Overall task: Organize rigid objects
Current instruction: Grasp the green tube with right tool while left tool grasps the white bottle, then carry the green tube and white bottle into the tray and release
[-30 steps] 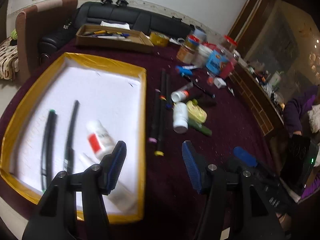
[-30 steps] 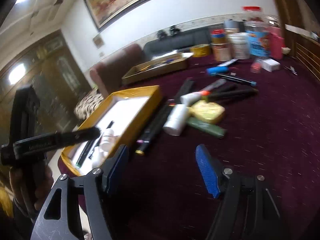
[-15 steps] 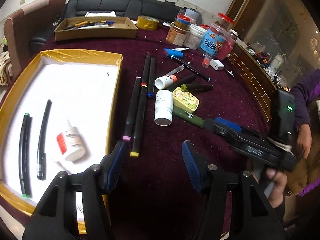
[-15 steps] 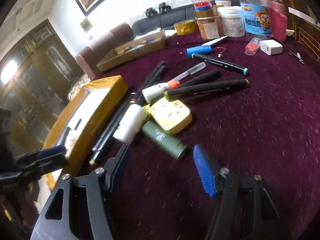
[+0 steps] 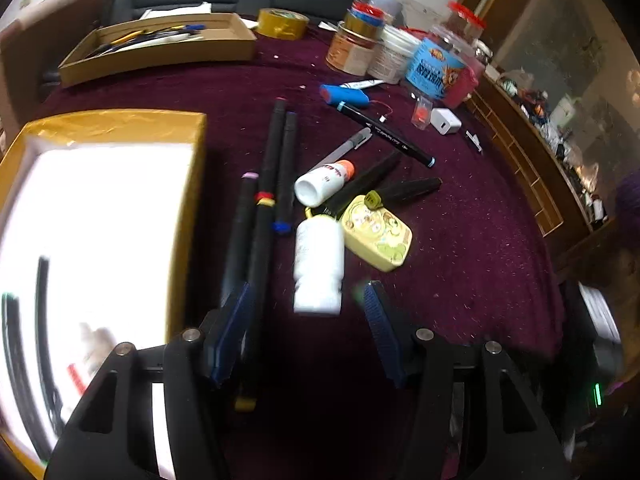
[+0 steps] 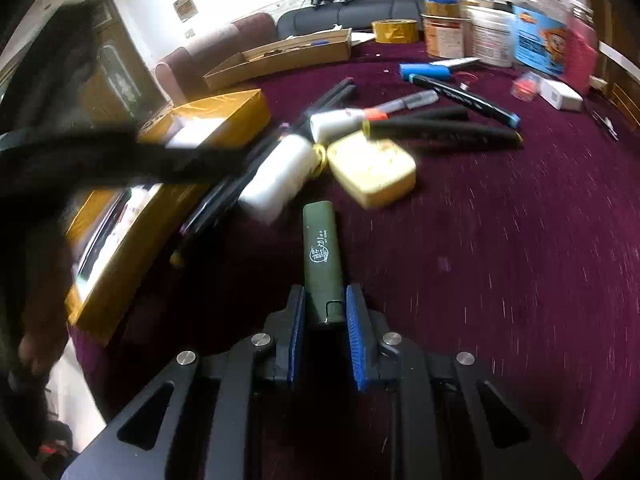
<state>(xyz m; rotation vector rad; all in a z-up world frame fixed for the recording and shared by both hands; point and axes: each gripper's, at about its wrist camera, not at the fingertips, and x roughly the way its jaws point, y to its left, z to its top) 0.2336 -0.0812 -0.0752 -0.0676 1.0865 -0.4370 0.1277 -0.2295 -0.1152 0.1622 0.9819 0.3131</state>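
Observation:
My right gripper is shut on a dark green tube and holds it above the maroon cloth. My left gripper is open and empty, just short of a white bottle that lies on the cloth. Beside the bottle lie a yellow tin, a small white bottle with an orange cap and several long black markers. The yellow-rimmed white tray is at the left with black pens in it. The white bottle, tin and tray also show in the right wrist view.
A cardboard box of pens, a tape roll and several jars stand at the back. A blue tube, a white charger and more markers lie beyond. The left gripper's dark arm crosses the right view.
My right gripper has closed on the green tube and lifted it from beside the tin. My left gripper has moved right, from over the tray to the white bottle.

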